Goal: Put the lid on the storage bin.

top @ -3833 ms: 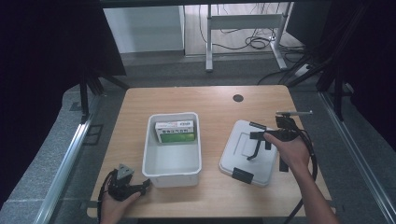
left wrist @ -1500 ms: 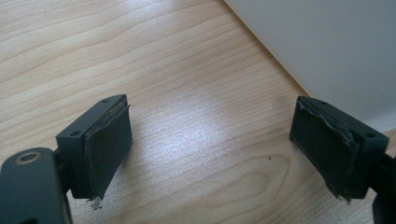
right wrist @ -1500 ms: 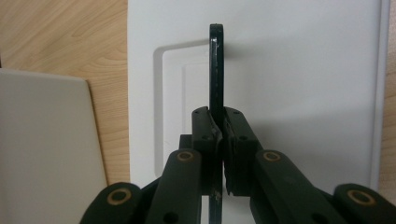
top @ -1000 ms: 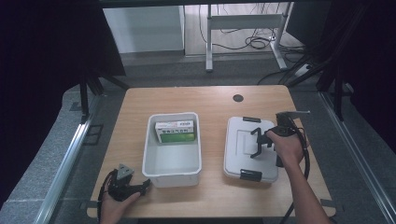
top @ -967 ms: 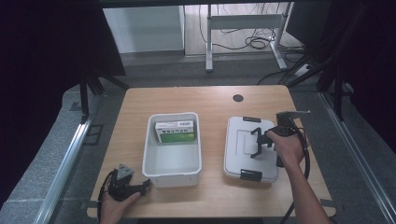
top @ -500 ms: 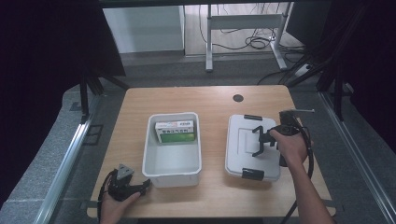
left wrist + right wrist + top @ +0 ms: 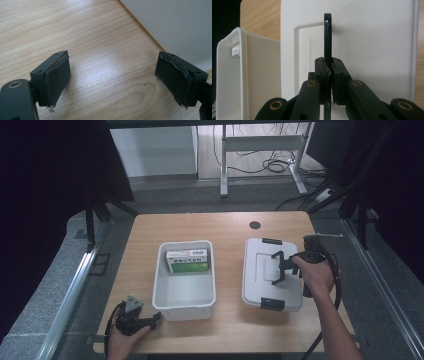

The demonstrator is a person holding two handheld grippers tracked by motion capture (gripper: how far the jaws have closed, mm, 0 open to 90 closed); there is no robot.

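A white lid (image 7: 260, 270) lies on the right half of the wooden table (image 7: 225, 227), with black latches at its far and near ends. Its black handle (image 7: 276, 268) stands upright, and my right gripper (image 7: 283, 267) is shut on it from the right. In the right gripper view the thin handle (image 7: 327, 35) rises from between the closed jaws of the right gripper (image 7: 328, 67), above the lid (image 7: 372, 37). An open white bin (image 7: 185, 292) sits mid-table with a green box (image 7: 188, 261) at its far end. My left gripper (image 7: 154, 320) rests open at the near left, empty (image 7: 112, 77).
The bin's wall (image 7: 175, 25) stands close beyond the left jaws, and the bin (image 7: 229, 82) sits just left of the lid. A round black hole (image 7: 255, 225) marks the far table. A metal desk frame (image 7: 260, 150) and cables lie on the floor behind.
The lid, slanted 3.8 s ago, now lies square to the table edge with my right gripper still on its handle. The left gripper has not moved.
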